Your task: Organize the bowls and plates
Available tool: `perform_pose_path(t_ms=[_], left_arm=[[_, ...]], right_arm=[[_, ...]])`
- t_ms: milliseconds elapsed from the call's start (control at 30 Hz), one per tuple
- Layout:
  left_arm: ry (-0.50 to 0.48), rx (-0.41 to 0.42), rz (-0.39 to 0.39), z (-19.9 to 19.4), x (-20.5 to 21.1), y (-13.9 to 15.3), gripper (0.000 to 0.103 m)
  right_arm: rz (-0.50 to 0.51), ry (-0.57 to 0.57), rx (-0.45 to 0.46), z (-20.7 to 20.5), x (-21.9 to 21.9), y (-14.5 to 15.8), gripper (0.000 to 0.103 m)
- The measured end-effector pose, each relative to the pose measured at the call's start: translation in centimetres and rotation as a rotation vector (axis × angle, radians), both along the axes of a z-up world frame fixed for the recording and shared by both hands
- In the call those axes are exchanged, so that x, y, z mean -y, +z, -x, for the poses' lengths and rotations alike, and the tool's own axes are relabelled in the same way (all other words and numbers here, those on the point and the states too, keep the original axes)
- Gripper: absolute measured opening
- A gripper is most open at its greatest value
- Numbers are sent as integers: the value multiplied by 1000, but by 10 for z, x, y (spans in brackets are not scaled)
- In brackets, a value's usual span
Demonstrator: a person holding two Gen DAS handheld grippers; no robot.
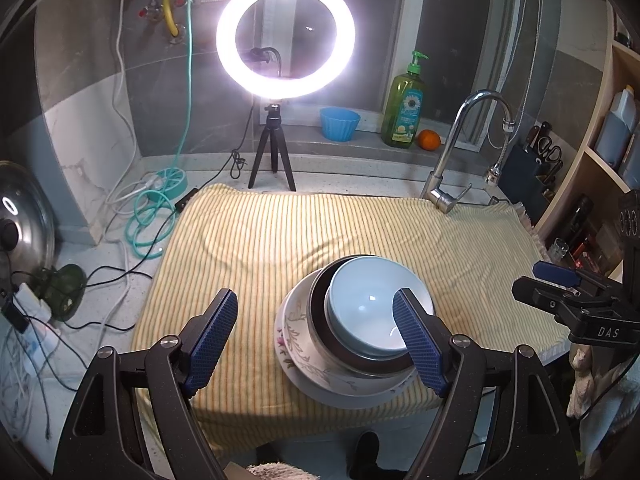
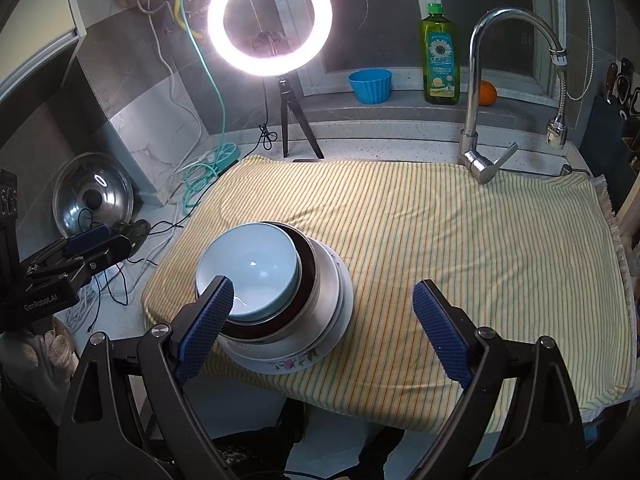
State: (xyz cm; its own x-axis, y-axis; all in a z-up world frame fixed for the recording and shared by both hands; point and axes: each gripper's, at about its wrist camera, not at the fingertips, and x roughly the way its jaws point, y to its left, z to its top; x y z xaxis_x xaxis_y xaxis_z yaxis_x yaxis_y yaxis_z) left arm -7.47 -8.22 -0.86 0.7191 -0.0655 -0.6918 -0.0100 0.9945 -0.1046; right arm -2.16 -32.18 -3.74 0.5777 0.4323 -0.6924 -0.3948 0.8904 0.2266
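Left wrist view is showing your left gripper (image 1: 316, 340) hanging with its blue ridged pads (image 1: 212, 340) spread wide, gripping nothing. A pale blue ceramic bowl (image 1: 372, 312) is sitting nested in a dark-lined metal bowl (image 1: 320, 320), which is resting on a white floral plate (image 1: 296, 344). That stack is standing on the yellow striped cloth (image 1: 260, 240), near its front edge, partly behind your right-hand pad. In the right wrist view your right gripper (image 2: 324, 328) is likewise hovering wide apart and empty, with the stack behind its left pad. A glowing ring light on a black tripod (image 1: 285, 38) is shining beyond the cloth, left of the chrome tap (image 1: 460, 148).
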Motion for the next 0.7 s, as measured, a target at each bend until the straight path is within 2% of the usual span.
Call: perform_pose_path(t_ms=[400,700], left_arm=[[8,-7,-2,-1,-2,-2,80],[-1,19,-25,-3,1,-2,80]], right_arm=[[1,-3,-2,1,-1,0,93],[12,-3,-10,-4,1,-5,93]])
